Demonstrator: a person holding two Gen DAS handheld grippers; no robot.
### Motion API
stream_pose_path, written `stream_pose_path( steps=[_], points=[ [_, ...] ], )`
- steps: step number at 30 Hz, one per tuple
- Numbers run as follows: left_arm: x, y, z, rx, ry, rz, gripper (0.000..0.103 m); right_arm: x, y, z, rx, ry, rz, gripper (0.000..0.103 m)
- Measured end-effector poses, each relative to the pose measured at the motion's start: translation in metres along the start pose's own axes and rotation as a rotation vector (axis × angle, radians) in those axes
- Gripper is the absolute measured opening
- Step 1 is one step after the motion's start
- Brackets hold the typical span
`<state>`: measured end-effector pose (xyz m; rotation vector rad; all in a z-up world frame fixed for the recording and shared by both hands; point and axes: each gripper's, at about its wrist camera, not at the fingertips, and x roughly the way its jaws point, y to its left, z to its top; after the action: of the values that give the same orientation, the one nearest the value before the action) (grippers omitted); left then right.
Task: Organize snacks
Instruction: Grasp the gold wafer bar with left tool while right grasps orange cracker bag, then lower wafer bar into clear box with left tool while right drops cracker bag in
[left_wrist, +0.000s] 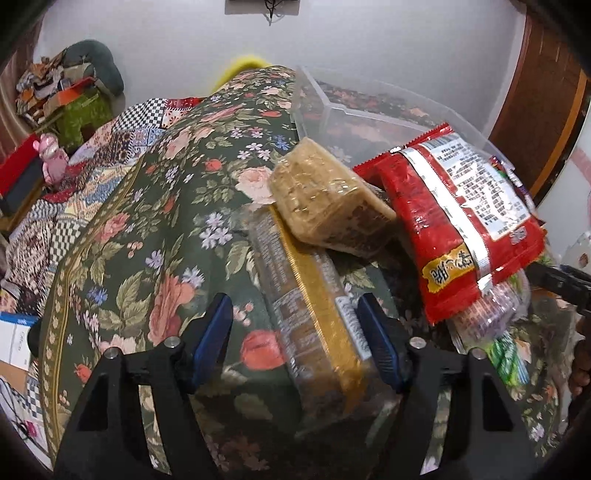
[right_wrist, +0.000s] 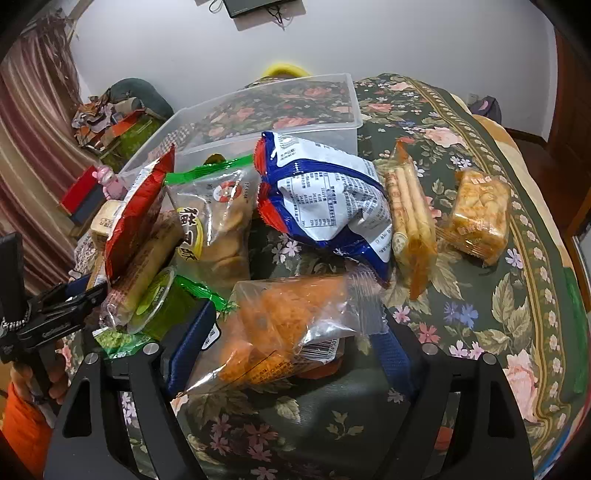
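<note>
My left gripper (left_wrist: 295, 325) is open, its blue pads either side of a long gold-and-brown biscuit pack (left_wrist: 314, 310) lying on the floral cloth. A tan cake block (left_wrist: 328, 199) rests on that pack's far end, with a red snack bag (left_wrist: 454, 229) to its right. My right gripper (right_wrist: 295, 325) is open around a clear bag of orange snacks (right_wrist: 280, 325). Beyond it lie a blue-and-white bag (right_wrist: 325, 199), a green-topped cookie bag (right_wrist: 218, 221), a wafer-roll pack (right_wrist: 410, 221) and an orange cake pack (right_wrist: 480, 214). An empty clear plastic bin (right_wrist: 354, 110) stands behind; it also shows in the left wrist view (left_wrist: 314, 88).
The floral cloth (left_wrist: 147, 221) covers the table. The left gripper's body (right_wrist: 48, 317) sits at the left of the right wrist view, beside the snack pile. A cluttered bed with a red box (left_wrist: 18, 173) and pink toy (left_wrist: 53, 158) lies far left.
</note>
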<state>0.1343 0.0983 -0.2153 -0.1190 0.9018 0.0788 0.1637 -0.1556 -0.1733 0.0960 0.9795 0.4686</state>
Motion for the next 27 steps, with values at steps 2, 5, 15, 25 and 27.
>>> stream_pose_path(
  steps=[2, 5, 15, 25, 27],
  points=[
    [0.007, -0.007, 0.003, 0.024, -0.01, 0.03, 0.062, -0.003, -0.001, 0.0, -0.001, -0.005, 0.006, 0.072],
    [0.011, -0.011, 0.004, 0.046, -0.037, 0.057, 0.053, -0.004, 0.001, 0.002, -0.022, -0.009, 0.003, 0.062],
    [-0.002, -0.004, -0.003, 0.073, -0.017, 0.039, 0.037, -0.011, 0.001, 0.002, -0.022, -0.013, 0.001, 0.054],
    [-0.042, 0.006, -0.018, 0.022, -0.027, 0.027, 0.035, -0.038, 0.002, 0.007, -0.029, -0.084, -0.012, 0.054],
    [-0.052, 0.007, -0.019, 0.022, -0.038, 0.029, 0.035, -0.043, 0.003, 0.01, -0.035, -0.098, -0.016, 0.054]
  ],
)
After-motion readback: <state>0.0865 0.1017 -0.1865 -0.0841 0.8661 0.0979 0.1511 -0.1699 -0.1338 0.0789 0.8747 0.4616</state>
